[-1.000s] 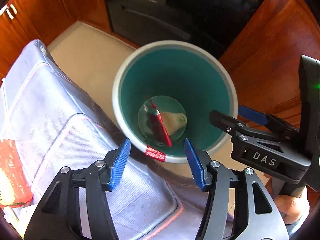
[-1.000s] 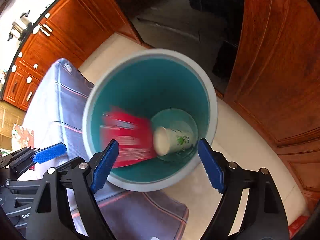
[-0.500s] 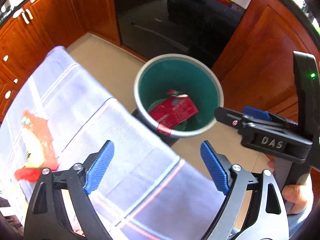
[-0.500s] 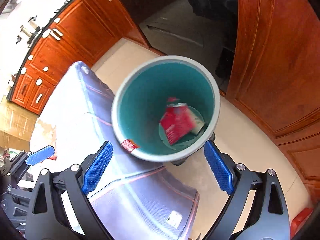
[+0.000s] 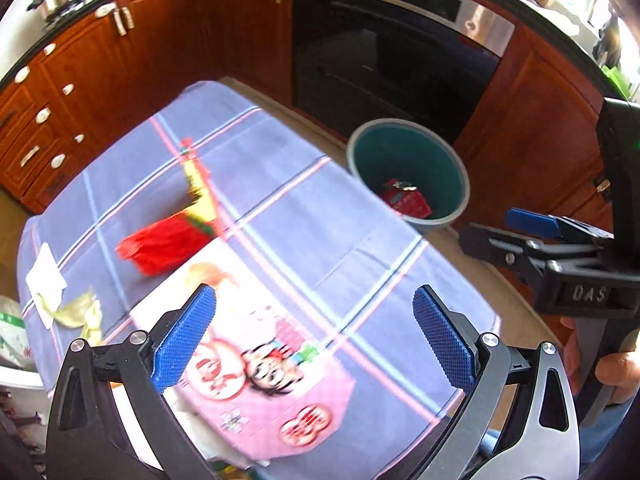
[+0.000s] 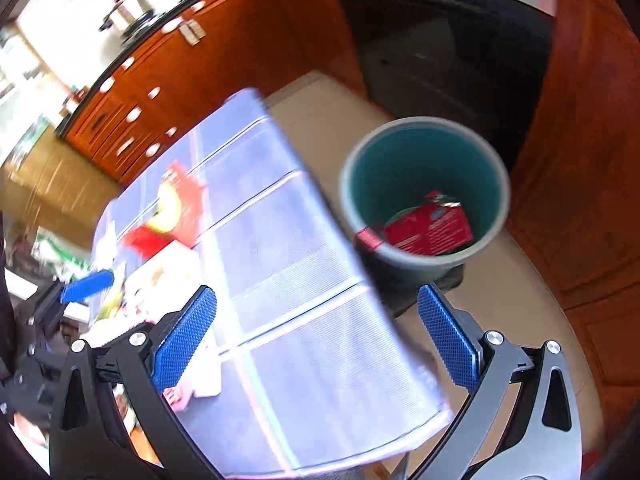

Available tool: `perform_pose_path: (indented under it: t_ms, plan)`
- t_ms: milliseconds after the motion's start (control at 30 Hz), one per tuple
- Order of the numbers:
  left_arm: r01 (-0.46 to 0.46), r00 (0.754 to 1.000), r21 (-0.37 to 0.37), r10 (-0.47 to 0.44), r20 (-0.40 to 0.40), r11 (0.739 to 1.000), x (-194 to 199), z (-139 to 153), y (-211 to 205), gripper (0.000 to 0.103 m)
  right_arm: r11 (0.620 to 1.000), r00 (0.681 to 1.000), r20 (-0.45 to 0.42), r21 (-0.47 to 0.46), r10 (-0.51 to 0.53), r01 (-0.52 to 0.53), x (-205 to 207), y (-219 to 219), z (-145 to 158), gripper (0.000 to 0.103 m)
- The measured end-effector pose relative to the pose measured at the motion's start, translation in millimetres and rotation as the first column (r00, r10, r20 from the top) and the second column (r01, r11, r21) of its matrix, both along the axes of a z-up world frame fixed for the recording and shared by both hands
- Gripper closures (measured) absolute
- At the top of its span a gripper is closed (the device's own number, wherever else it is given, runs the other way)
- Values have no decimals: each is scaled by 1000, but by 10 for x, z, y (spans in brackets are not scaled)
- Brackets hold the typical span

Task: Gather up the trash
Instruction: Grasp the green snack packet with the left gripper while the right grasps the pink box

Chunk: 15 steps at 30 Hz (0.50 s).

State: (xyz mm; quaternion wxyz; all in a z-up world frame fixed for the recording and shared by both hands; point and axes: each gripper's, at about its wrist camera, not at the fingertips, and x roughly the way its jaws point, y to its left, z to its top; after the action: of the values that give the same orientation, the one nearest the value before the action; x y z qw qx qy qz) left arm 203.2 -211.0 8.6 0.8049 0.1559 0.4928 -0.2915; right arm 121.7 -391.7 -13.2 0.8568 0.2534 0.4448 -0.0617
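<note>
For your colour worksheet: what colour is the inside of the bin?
Teal green inside the bin; the right wrist view shows it best.

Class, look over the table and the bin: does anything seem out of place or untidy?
Yes. A red snack wrapper, a pink cartoon packet and crumpled white paper litter the blue checked tablecloth, not the teal bin.

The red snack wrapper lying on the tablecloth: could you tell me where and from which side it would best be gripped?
Probably the near, puffed-up red end of the red snack wrapper, which rises off the tablecloth. Come from above with the open left tool, straddling that raised fold; the yellow far end looks flatter and harder to pinch.
</note>
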Motion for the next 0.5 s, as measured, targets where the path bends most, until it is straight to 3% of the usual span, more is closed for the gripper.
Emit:
perform_pose_path:
  t_ms: [267, 400, 500]
  plan:
    - [-68, 997, -6, 68, 29, 998, -191, 4, 744, 4, 984, 981, -81, 37, 176, -173, -161, 734, -250, 6]
    - [-102, 994, -6, 102, 28, 995, -235, -107, 998, 4, 968, 975, -63, 147, 214, -203, -307, 1002, -437, 6]
    - [-135, 991, -11, 135, 23, 991, -239, -181, 1188, 4, 957, 971, -23, 173, 239, -232, -364, 1253, -519, 6]
